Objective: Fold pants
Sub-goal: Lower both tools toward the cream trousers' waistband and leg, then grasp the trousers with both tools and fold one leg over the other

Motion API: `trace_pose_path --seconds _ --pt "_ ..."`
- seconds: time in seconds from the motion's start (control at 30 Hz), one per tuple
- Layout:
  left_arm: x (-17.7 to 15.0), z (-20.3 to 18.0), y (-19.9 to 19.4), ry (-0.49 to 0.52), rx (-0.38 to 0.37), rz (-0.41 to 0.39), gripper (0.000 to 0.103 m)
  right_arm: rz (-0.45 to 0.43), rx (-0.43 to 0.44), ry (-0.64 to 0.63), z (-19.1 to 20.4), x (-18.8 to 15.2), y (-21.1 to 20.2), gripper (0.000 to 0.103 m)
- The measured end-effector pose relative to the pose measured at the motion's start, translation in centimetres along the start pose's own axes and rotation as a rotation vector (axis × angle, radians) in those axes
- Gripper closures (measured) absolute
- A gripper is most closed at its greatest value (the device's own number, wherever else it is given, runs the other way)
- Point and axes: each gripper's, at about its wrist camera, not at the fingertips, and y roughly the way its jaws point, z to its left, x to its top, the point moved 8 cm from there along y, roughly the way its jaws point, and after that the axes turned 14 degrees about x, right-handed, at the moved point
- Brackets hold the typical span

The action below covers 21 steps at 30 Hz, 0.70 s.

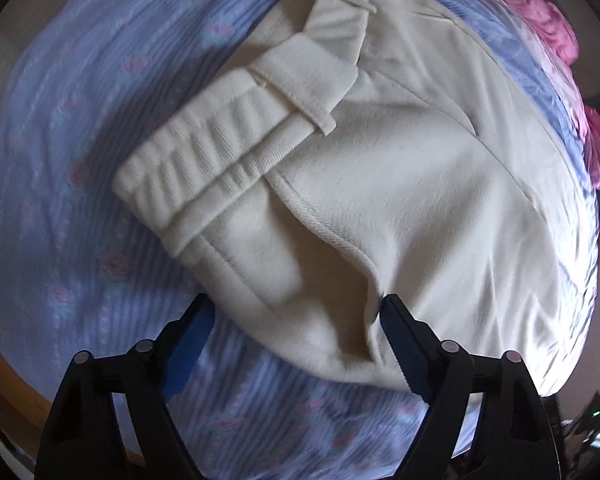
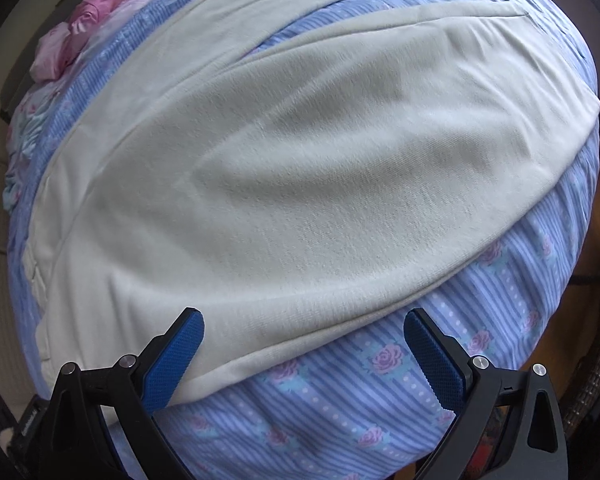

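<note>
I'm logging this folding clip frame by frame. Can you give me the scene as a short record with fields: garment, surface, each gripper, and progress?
garment: cream pants, spread flat, waistband toward the left in the left wrist view
surface: bed sheet, blue striped with roses
other: pink cloth at the far edge
left gripper: open, near edge of the pants by the waist between its fingers, not pinched
right gripper: open, over the near edge of a pant leg
progress: legs not yet folded

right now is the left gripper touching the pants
Cannot tell. In the left wrist view the left gripper stands open over the near edge of the cream pants; one fingertip overlaps the fabric, but the blurred frame shows neither contact nor gap.
</note>
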Motion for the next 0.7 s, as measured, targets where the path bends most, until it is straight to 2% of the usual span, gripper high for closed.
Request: trace_pose_path --seconds 0.07,0.13,0.17,0.2,0.23,0.3,0.33,0.4,0.47,0.6,0.7 --pt "-0.3 -0.2 0.6 -0.010 -0.002 0.018 0.026 0.019 -0.003 0.023 -0.3 0.2 0.9 0.005" --pt "-0.3 -0.8 1.2 -0.003 -0.008 0.036 0.042 0.037 -0.002 0.059 -0.9 0.4 1.8 0.009" --pt "-0.4 -1.1 1.3 0.002 -0.018 0.040 0.047 0.045 -0.003 0.083 -1.3 0.4 2.2 0.013" --pt "-0.6 -1.5 1.3 0.010 -0.029 0.041 0.056 0.053 0.000 0.104 -1.6 0.3 2.4 0.022" --pt "-0.6 -1.8 1.1 0.022 -0.038 0.035 0.064 0.063 0.020 0.125 -1.7 0.3 2.7 0.026" --pt "-0.5 -2.3 0.6 0.042 -0.040 0.016 0.073 0.080 0.051 0.135 -1.5 0.5 3.2 0.039" --pt "-0.4 -2.5 0.5 0.047 -0.035 0.011 0.077 0.089 0.056 0.128 -1.4 0.6 3.4 0.046" --pt "-0.1 -2.7 0.0 0.053 -0.032 0.000 0.081 0.097 0.068 0.105 -1.0 0.9 3.5 0.070" --pt "0.0 -2.8 -0.7 0.058 -0.036 -0.013 0.084 0.098 0.092 0.074 -0.1 1.5 3.2 0.082" --pt "-0.2 -3.4 -2.4 0.077 -0.039 -0.045 0.087 0.083 0.122 0.007 1.6 2.9 2.0 0.087" --pt "0.1 -3.5 -4.5 0.100 -0.038 -0.095 0.090 0.070 0.154 0.010 2.3 3.8 0.8 0.088"
